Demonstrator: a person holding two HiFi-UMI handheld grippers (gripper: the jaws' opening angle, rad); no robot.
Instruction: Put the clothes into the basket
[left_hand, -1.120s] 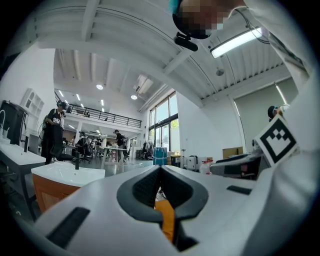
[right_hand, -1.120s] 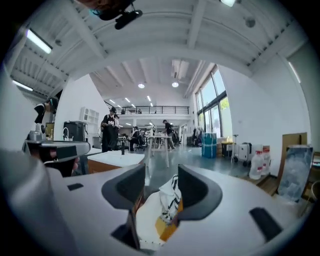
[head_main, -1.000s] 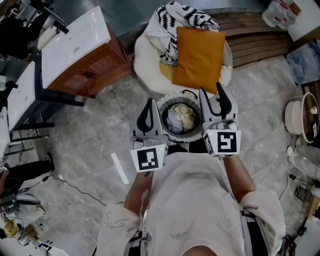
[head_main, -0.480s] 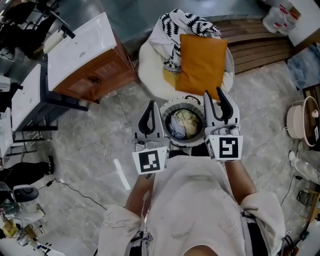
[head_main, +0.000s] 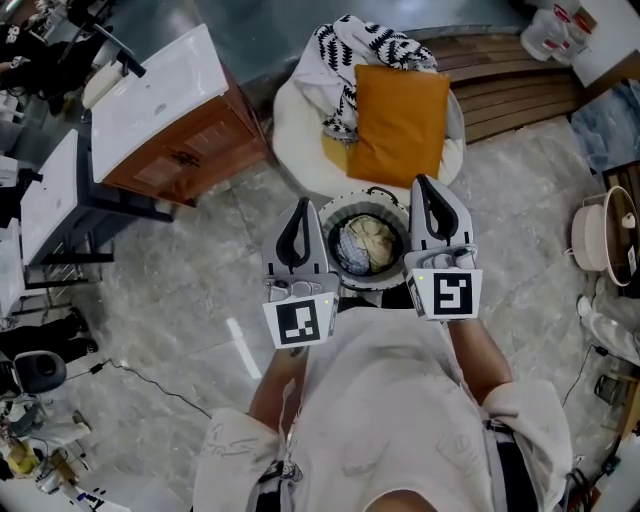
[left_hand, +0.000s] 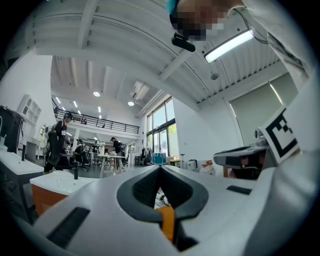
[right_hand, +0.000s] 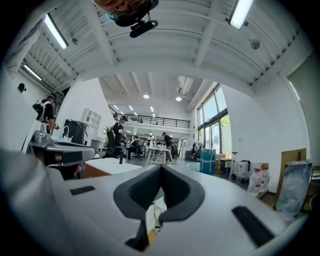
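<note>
A round white basket (head_main: 365, 207) stands on the floor straight below my hands, with bundled pale clothes (head_main: 366, 243) inside it. Behind it, a white seat holds an orange cushion (head_main: 400, 115) and a black-and-white patterned cloth (head_main: 350, 45). My left gripper (head_main: 298, 206) hovers level over the basket's left rim, shut and empty; its tips meet in the left gripper view (left_hand: 160, 167). My right gripper (head_main: 426, 184) hangs over the right rim, its jaws closing, tips together, nothing between them (right_hand: 161, 167).
A wooden cabinet with a white top (head_main: 160, 100) stands at the left. Wooden slats (head_main: 520, 80) lie at the back right and a white pot (head_main: 600, 235) sits at the right edge. A cable (head_main: 150, 375) runs across the marble floor.
The right gripper's jaws went from wide open to shut, with nothing taken. The left gripper stayed shut and in place.
</note>
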